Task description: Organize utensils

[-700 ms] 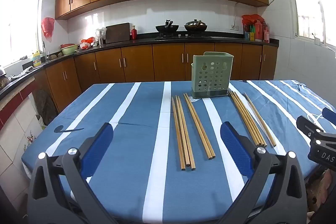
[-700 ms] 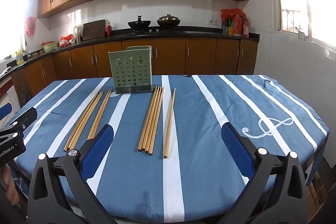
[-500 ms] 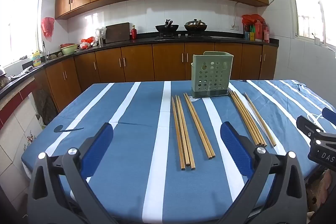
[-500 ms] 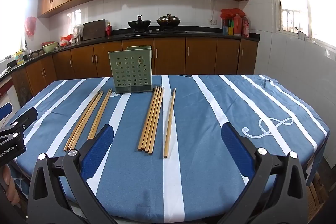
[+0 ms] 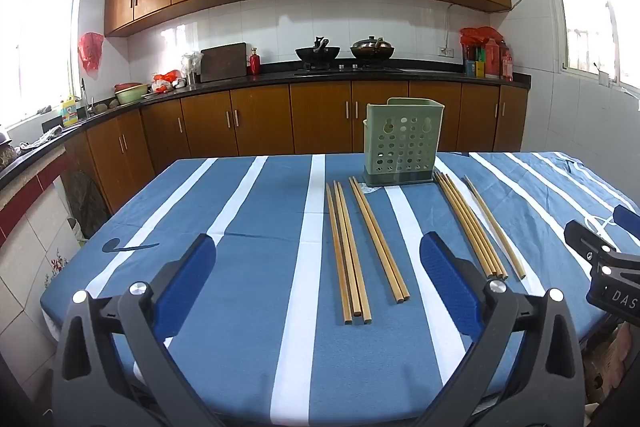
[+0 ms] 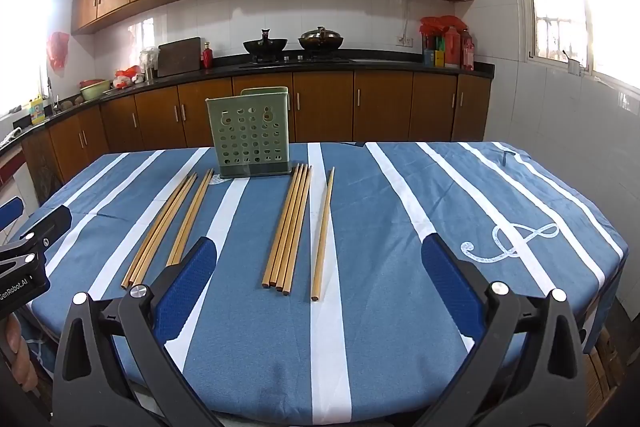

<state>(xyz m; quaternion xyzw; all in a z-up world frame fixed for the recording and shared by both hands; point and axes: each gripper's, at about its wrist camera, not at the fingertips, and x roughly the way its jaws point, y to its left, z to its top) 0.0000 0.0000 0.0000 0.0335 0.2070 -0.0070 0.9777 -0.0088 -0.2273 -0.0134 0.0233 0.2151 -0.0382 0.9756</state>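
Note:
A green perforated utensil holder (image 5: pixel 402 143) (image 6: pixel 251 133) stands upright at the far side of the blue striped table (image 5: pixel 240 267) (image 6: pixel 400 267). Wooden chopsticks lie flat in front of it in groups: three together (image 5: pixel 348 251) (image 6: pixel 160 227), a pair (image 5: pixel 378 239) (image 6: pixel 191 215), several together (image 5: pixel 470 227) (image 6: pixel 289 227) and a single one (image 5: pixel 494 227) (image 6: pixel 323 231). My left gripper (image 5: pixel 318 267) hovers open over the near edge, nothing between its blue pads. My right gripper (image 6: pixel 318 267) is likewise open and empty near the table's front.
Brown kitchen cabinets and a black counter with woks (image 5: pixel 344 51) run behind the table. The other gripper shows at each view's side edge (image 5: pixel 608 267) (image 6: pixel 28 259). A person's fingers (image 6: pixel 16 347) show at lower left. White tiled walls flank the table.

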